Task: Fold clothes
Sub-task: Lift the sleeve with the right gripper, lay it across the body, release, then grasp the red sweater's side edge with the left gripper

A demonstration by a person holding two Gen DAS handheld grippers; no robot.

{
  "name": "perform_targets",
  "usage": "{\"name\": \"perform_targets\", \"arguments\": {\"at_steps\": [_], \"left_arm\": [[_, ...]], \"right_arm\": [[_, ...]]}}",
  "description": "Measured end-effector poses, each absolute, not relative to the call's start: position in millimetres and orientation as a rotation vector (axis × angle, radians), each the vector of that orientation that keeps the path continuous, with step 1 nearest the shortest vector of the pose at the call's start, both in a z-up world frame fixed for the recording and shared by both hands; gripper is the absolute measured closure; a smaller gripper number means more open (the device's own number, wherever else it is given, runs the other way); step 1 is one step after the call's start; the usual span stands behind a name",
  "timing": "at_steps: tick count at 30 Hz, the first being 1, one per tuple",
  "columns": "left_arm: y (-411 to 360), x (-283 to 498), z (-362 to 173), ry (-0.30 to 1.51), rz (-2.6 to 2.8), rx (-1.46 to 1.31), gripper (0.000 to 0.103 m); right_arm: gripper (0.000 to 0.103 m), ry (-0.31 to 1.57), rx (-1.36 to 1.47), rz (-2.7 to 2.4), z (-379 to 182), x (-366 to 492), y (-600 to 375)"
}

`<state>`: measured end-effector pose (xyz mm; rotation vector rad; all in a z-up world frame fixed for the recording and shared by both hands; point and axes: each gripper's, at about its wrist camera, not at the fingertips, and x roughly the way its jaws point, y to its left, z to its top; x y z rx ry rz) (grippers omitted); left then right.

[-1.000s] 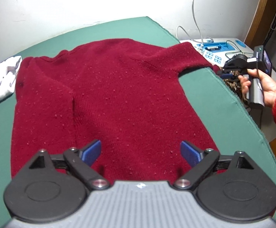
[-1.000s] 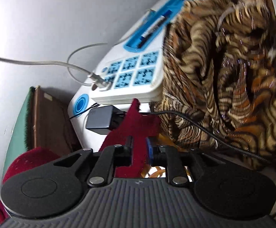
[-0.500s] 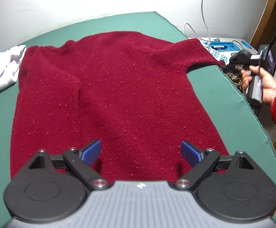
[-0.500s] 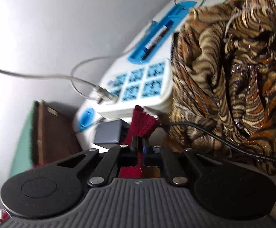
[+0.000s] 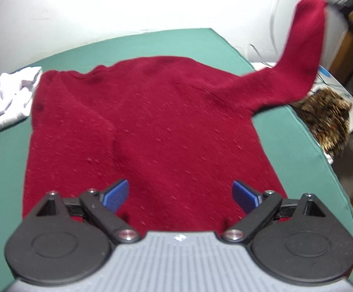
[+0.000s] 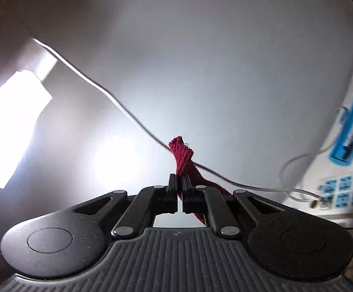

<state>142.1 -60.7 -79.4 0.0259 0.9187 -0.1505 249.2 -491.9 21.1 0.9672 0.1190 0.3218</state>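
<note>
A dark red sweater (image 5: 152, 131) lies flat on the green table (image 5: 295, 150), its hem toward me. My left gripper (image 5: 180, 192) is open and empty, low over the hem. The sweater's right sleeve (image 5: 303, 46) is lifted high in the air at the upper right. My right gripper (image 6: 179, 182) is shut on the sleeve cuff (image 6: 181, 153), which sticks up between its closed jaws; it also shows in the left wrist view (image 5: 346, 2), blurred. The sweater's left sleeve is folded over the body.
A white cloth (image 5: 6, 97) lies at the table's far left. A tiger-striped garment (image 5: 327, 119) sits off the right edge beside a white and blue device (image 6: 346, 150). A grey cable (image 6: 127, 114) crosses the wall behind.
My right gripper has risen with the sleeve cuff, pulling the right sleeve from beside the table up into the air. My left gripper stays open over the hem.
</note>
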Motion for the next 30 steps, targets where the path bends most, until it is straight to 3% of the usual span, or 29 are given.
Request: {"name": "perform_targets", "arguments": {"at_steps": [7, 15, 22, 24, 28, 30], "left_arm": [[-30, 144, -64, 0.879, -0.105, -0.077, 0.008], [34, 115, -45, 0.787, -0.009, -0.212, 0.004], [56, 105, -69, 0.823, 0.018, -0.275, 0.004], [62, 102, -75, 0.834, 0.026, -0.293, 0.004], [75, 96, -89, 0.854, 0.042, -0.330, 0.004], [78, 96, -95, 0.863, 0.044, -0.343, 0.004]], "right_arm": [[0.099, 0.223, 0.822, 0.596, 56, 252, -405], [0.099, 0.469, 0.583, 0.809, 10, 238, -265], [0.098, 0.530, 0.326, 0.905, -23, 199, -175], [0.092, 0.553, 0.266, 0.879, -33, 195, -166], [0.062, 0.606, 0.390, 0.945, -38, 182, -189], [0.063, 0.616, 0.488, 0.973, -37, 169, -210]]}}
